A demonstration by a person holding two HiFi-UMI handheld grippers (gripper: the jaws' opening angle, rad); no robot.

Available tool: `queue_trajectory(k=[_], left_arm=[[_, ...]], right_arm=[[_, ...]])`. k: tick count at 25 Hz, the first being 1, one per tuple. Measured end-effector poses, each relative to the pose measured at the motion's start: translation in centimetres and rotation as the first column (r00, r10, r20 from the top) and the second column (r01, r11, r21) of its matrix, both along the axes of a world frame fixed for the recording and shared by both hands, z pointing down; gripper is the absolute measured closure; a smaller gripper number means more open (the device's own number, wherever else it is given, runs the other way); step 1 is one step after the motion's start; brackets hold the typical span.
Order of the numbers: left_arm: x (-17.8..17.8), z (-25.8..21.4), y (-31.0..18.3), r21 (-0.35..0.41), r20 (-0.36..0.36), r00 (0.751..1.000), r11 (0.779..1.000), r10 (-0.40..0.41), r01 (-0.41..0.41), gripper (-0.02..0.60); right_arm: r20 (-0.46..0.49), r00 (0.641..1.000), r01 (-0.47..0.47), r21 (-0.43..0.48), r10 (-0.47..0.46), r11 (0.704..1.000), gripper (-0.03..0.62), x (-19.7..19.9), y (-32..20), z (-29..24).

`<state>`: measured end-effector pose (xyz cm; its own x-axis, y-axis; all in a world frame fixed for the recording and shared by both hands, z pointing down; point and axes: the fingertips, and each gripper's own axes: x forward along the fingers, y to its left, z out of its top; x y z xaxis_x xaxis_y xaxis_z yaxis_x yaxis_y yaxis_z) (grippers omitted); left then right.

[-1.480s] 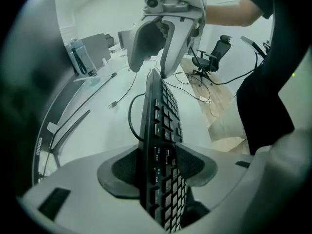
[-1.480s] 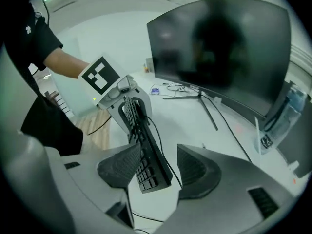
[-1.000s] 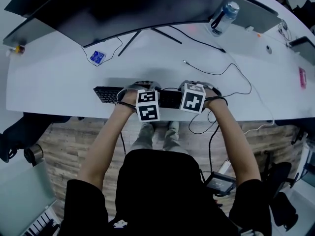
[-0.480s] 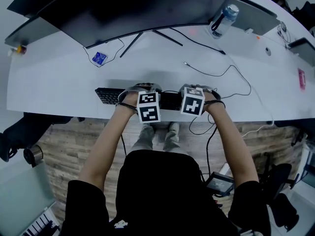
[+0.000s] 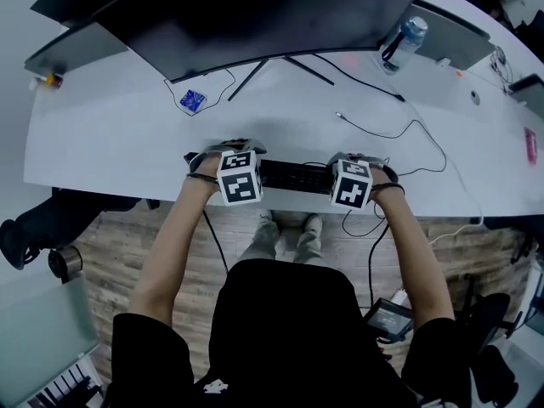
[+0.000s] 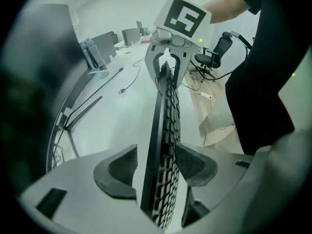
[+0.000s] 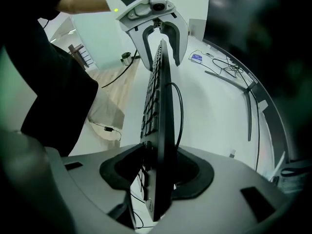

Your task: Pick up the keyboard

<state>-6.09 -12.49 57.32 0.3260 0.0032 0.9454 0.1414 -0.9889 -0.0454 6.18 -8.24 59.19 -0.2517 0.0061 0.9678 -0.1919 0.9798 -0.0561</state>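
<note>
One keyboard; right claw has just closed onto it, left claw (second of two) straddles it, released

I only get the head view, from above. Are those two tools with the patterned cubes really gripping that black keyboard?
Observer: The right tool is; its jaws have just been closing, and both pads now press the keyboard.
Operator: And the left one?
Observer: The left tool straddles it, but a sliver of white table shows between one pad and its back.
Operator: Is it lying flat?
Observer: No, it looks tipped up on edge, keys toward the person.
</note>
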Motion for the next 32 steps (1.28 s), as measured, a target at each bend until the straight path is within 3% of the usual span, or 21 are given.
queue_trajectory(k=[5,9,17,24,28,32], left_arm=[[-5.3,0.2,-0.9,0.003,0.058,0.997,0.999,-0.044,0.044,0.350],[-7.3,1.2,-0.5,-0.005,0.092,0.995,0.999,-0.045,0.045,0.350],[-7.4,2.1,-0.7,0.016,0.104,0.995,1.000,-0.008,0.006,0.351],[-7.4,2.4,-0.3,-0.006,0.113,0.994,1.000,0.015,-0.015,0.356],[-7.6,3.4,0.1,-0.036,0.155,0.987,0.999,0.039,-0.034,0.358],[-7.7,3.6,0.5,-0.062,0.174,0.983,0.996,0.066,-0.056,0.393]], right_arm=[[-0.011,1.000,-0.007,0.022,0.007,1.000,0.419,-0.2,0.1,-0.2],[-0.024,1.000,-0.012,0.034,0.012,0.999,0.419,-0.3,0.4,-0.1],[-0.033,0.999,-0.034,0.035,0.035,0.999,0.421,-0.5,0.7,-0.1],[-0.047,0.998,-0.029,0.064,0.032,0.998,0.422,-0.6,0.8,-0.2],[-0.050,0.998,-0.026,0.076,0.030,0.997,0.424,-0.5,0.8,-0.1],[-0.051,0.998,-0.019,0.088,0.024,0.996,0.424,-0.4,0.6,-0.1]])
